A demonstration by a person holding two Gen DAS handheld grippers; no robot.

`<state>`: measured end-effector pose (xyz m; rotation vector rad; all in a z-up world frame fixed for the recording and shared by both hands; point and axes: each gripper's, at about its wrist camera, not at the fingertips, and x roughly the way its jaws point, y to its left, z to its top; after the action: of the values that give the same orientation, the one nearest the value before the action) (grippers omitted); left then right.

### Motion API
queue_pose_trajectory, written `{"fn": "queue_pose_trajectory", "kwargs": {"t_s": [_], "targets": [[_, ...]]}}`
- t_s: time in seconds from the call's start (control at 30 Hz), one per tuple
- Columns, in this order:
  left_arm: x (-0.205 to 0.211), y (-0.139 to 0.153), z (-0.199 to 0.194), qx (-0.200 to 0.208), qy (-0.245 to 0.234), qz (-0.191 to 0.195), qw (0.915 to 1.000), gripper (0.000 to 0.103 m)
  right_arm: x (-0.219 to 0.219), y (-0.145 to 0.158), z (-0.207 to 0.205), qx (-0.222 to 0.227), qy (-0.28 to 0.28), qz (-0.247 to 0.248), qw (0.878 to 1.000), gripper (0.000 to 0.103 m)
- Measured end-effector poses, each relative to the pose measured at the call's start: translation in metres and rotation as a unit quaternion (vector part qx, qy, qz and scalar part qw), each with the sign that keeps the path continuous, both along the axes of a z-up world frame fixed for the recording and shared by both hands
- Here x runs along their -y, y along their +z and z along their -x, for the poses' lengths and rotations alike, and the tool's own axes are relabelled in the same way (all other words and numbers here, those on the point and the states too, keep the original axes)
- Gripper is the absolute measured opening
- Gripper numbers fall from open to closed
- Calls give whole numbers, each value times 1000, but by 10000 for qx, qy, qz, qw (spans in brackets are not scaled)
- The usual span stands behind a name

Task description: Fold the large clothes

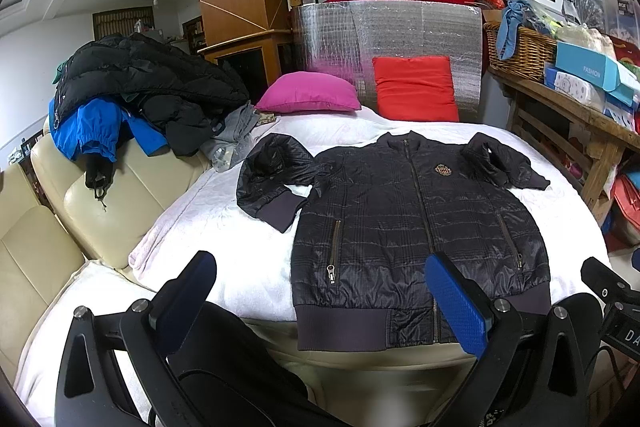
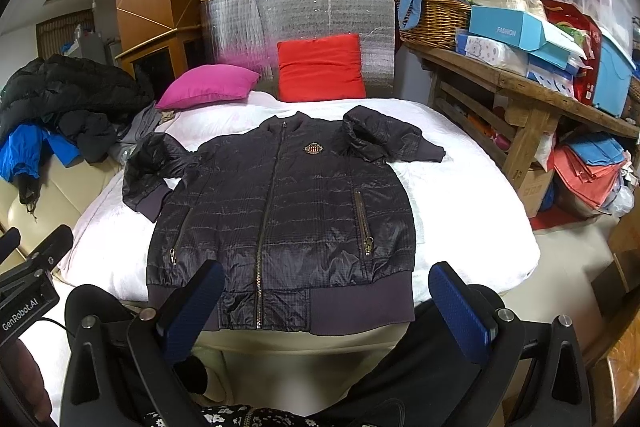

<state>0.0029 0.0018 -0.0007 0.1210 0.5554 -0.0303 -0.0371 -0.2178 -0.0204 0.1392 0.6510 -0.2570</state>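
A dark quilted zip jacket (image 1: pixel 416 227) (image 2: pixel 280 211) lies face up and zipped on a white blanket (image 1: pixel 224 227) (image 2: pixel 460 187), collar away from me, hem hanging over the near edge. Both sleeves are bent and bunched near the shoulders. My left gripper (image 1: pixel 320 299) hovers open before the hem's left part, holding nothing. My right gripper (image 2: pixel 328 307) is open as well, just in front of the hem's middle, nothing between its blue pads. The right gripper's body shows at the left wrist view's right edge.
A heap of dark and blue clothes (image 1: pixel 132 99) (image 2: pixel 56 115) sits on the cream sofa (image 1: pixel 104 203) at left. Pink cushion (image 1: pixel 308 93) and red cushion (image 1: pixel 416 89) lie behind the jacket. A cluttered wooden bench (image 2: pixel 520 87) with a wicker basket (image 2: pixel 436 19) stands right.
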Motion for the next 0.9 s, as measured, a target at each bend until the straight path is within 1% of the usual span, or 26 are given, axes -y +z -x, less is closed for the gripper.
{"fn": "queue_pose_trajectory", "kwargs": {"t_s": [0.9], "targets": [[-2,-3,-2,-40,19,17,10000,103,0,-1,-2,-22,12,-13,10000,103]]}}
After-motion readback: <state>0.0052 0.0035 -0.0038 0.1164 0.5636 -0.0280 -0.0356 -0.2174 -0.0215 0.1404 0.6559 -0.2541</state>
